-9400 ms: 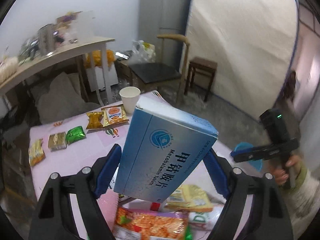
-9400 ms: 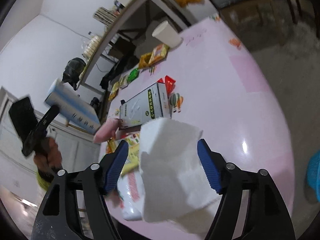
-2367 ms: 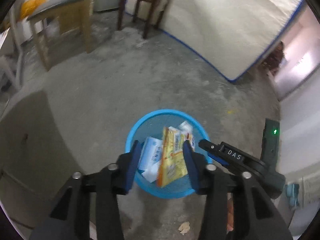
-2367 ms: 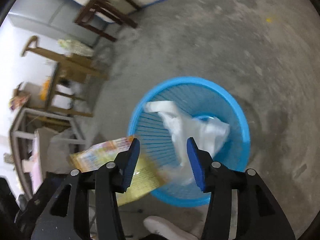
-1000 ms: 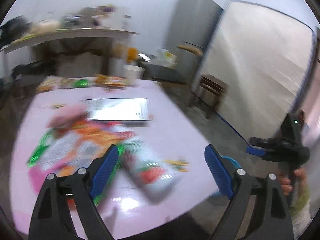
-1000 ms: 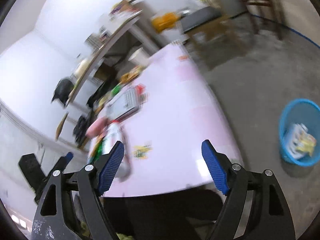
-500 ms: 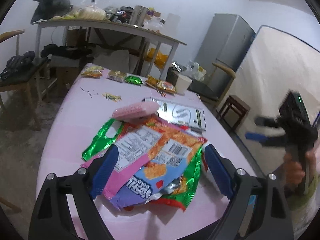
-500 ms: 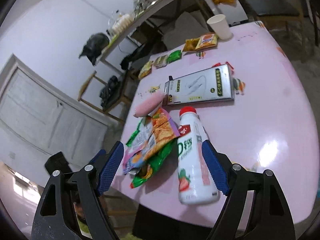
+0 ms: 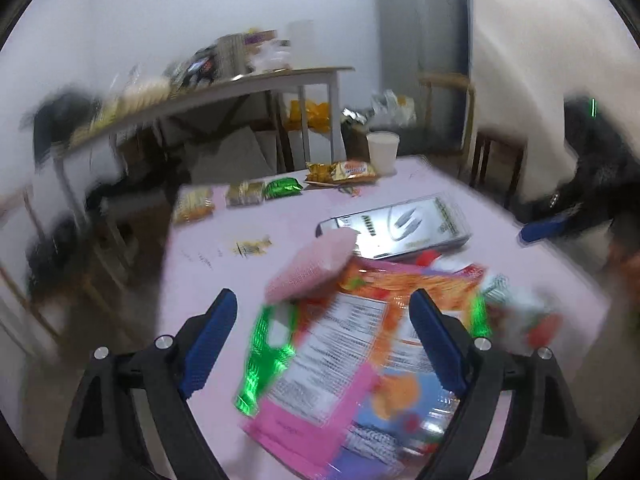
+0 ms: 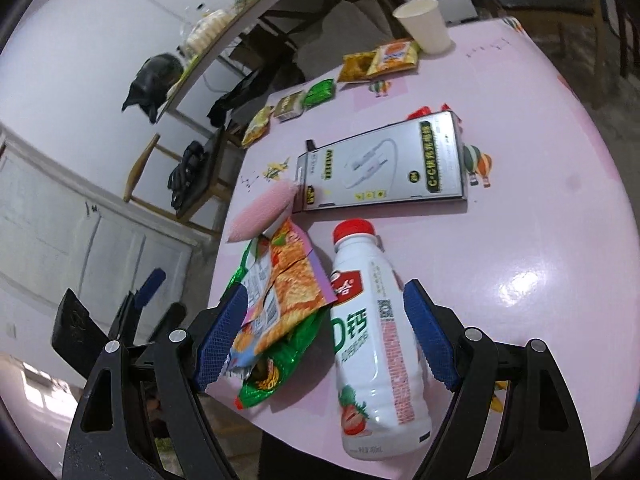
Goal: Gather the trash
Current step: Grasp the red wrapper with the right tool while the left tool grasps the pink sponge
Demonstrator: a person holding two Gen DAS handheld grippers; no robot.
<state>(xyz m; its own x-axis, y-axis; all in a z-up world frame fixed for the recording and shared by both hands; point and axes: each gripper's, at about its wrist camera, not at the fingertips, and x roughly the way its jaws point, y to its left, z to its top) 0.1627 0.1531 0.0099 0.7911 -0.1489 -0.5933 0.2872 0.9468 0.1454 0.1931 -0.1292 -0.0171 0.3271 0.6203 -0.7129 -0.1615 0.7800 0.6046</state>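
Note:
My left gripper (image 9: 324, 340) is open and empty, its fingers on either side of a crumpled orange, pink and green snack wrapper (image 9: 352, 356) on the pink table (image 9: 208, 248). My right gripper (image 10: 326, 332) is open and empty, above a white milk bottle with a red cap (image 10: 376, 340) that lies on its side; the wrapper (image 10: 280, 300) lies to the bottle's left. A silver cable box (image 10: 380, 164) and a pink pouch (image 10: 260, 212) lie beyond them. The box (image 9: 396, 224) and pouch (image 9: 312, 264) show blurred in the left wrist view.
Small snack packets (image 10: 376, 60) and a white paper cup (image 10: 424, 24) sit at the table's far end. A cluttered wooden side table (image 9: 224, 88), a grey fridge (image 9: 424, 40) and chairs stand beyond. The left gripper (image 10: 120, 320) shows at the table's left edge.
Both grippers dropped their trash into the blue bin and swung back to the table. In the last half second both have moved closer to the wrapper and the bottle.

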